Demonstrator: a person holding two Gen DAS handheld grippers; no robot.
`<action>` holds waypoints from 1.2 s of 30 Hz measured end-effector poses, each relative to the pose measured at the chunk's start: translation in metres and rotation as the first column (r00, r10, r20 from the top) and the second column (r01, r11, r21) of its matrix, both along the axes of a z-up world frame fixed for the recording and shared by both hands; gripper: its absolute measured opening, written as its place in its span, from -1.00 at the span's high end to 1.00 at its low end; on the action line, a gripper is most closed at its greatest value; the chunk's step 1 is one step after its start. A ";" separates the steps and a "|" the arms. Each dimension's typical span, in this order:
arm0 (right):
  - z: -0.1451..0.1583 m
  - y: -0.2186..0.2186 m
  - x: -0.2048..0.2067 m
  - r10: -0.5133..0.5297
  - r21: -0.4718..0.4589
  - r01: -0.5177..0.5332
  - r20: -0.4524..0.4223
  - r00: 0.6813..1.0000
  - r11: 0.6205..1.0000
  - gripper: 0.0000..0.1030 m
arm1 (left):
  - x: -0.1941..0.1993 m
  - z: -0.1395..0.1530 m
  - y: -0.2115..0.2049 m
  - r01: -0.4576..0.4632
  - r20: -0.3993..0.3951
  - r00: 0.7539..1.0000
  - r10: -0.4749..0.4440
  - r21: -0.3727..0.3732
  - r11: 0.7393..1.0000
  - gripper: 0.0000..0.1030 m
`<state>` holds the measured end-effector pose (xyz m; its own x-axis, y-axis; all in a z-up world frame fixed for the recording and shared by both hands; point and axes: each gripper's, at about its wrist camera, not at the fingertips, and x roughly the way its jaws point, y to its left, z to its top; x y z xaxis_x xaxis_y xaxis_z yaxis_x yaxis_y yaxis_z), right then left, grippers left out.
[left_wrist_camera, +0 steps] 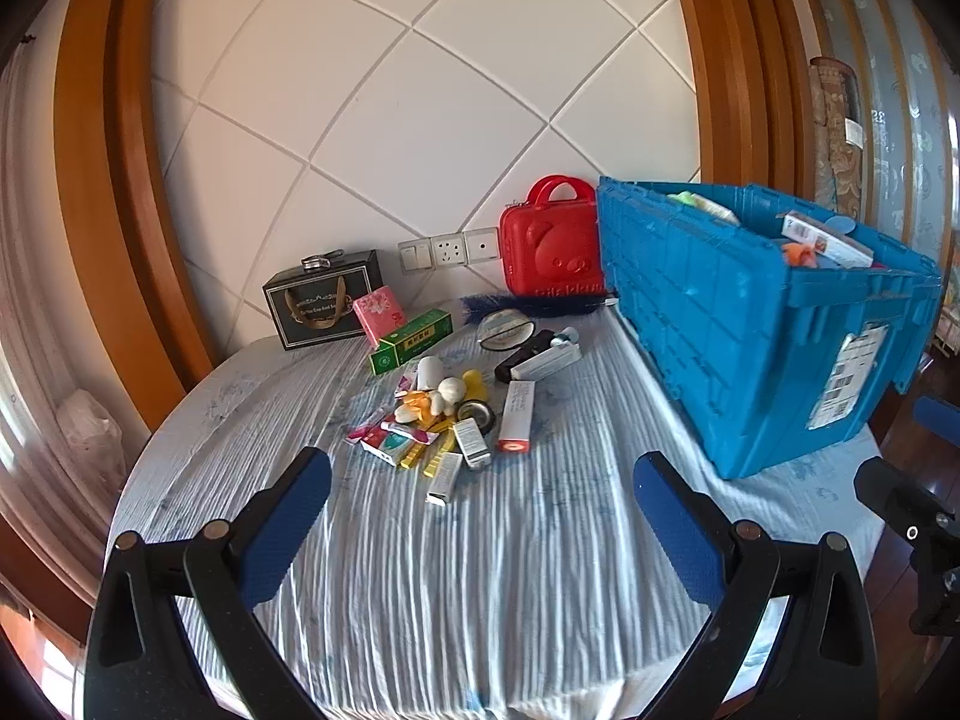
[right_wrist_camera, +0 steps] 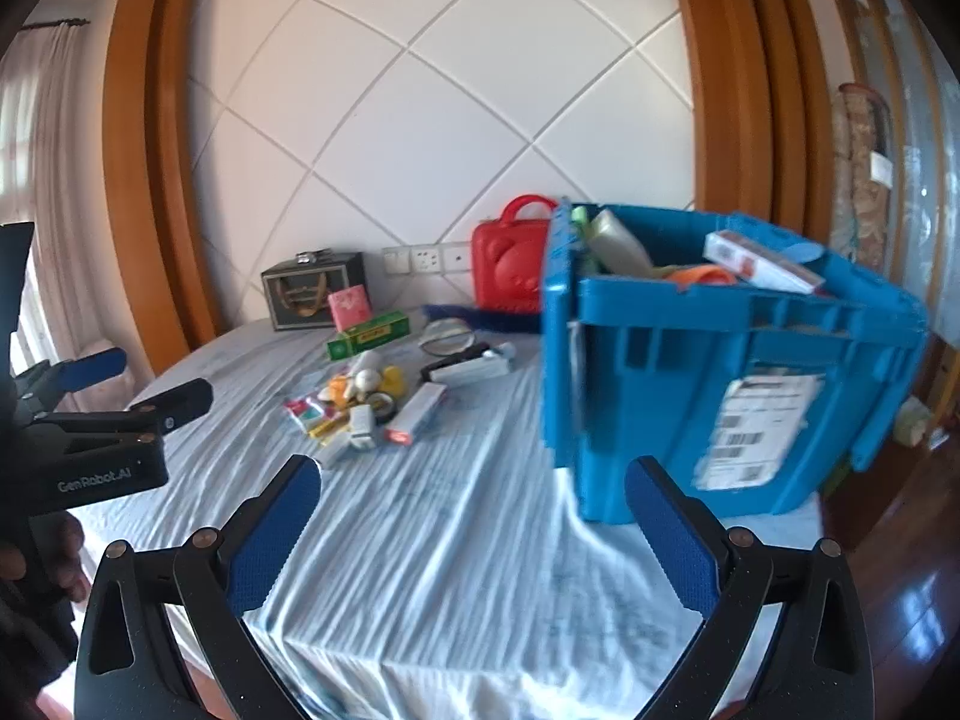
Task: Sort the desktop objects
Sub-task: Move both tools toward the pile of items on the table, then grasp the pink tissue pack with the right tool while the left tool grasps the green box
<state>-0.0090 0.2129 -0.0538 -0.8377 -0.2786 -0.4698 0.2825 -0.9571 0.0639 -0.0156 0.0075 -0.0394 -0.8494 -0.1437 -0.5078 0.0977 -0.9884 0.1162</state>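
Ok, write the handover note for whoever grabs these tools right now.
Left tool: open, empty, above the near tablecloth.
Right tool: open, empty, facing the blue crate.
Loose pile of small boxes and tubes lies mid-table; green box, pink packet, black box and red case stand behind it.
Done: crate already holds several items.
Left: the pile is untouched; sort it.

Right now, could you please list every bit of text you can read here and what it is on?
"GenRobot.AI": on the left gripper body.
Blue crate label: barcodes and print, blurred.
Black gift box: gold lettering, too small.
Green box, red case: unreadable.
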 end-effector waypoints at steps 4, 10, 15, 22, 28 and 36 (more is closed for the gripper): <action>-0.010 -0.028 -0.024 0.026 0.002 -0.026 0.045 0.999 1.000 -1.00 | -0.024 -0.010 -0.028 0.014 0.025 1.000 -0.014 -0.004 1.000 -0.99; -0.020 -0.100 -0.074 0.055 0.023 -0.058 0.094 0.994 0.998 -1.00 | -0.065 -0.022 -0.090 0.035 0.046 0.998 -0.035 -0.011 0.999 -0.99; -0.020 -0.157 -0.120 0.050 -0.002 -0.050 0.122 0.991 0.999 -1.00 | -0.105 -0.025 -0.138 0.026 0.053 0.998 -0.024 -0.040 0.999 -0.99; -0.019 -0.194 -0.199 0.044 0.001 -0.044 0.155 0.987 0.999 -1.00 | -0.169 -0.036 -0.186 -0.008 0.075 0.997 0.011 -0.049 0.999 -0.99; -0.007 -0.226 -0.300 0.095 -0.005 -0.096 0.176 0.980 0.995 -1.00 | -0.215 -0.035 -0.222 -0.097 0.075 0.992 0.100 -0.041 0.994 -0.99; -0.005 -0.273 -0.406 0.153 0.030 -0.164 0.227 0.962 0.986 -1.00 | -0.256 -0.039 -0.262 -0.180 0.088 0.979 0.185 -0.059 0.982 -0.99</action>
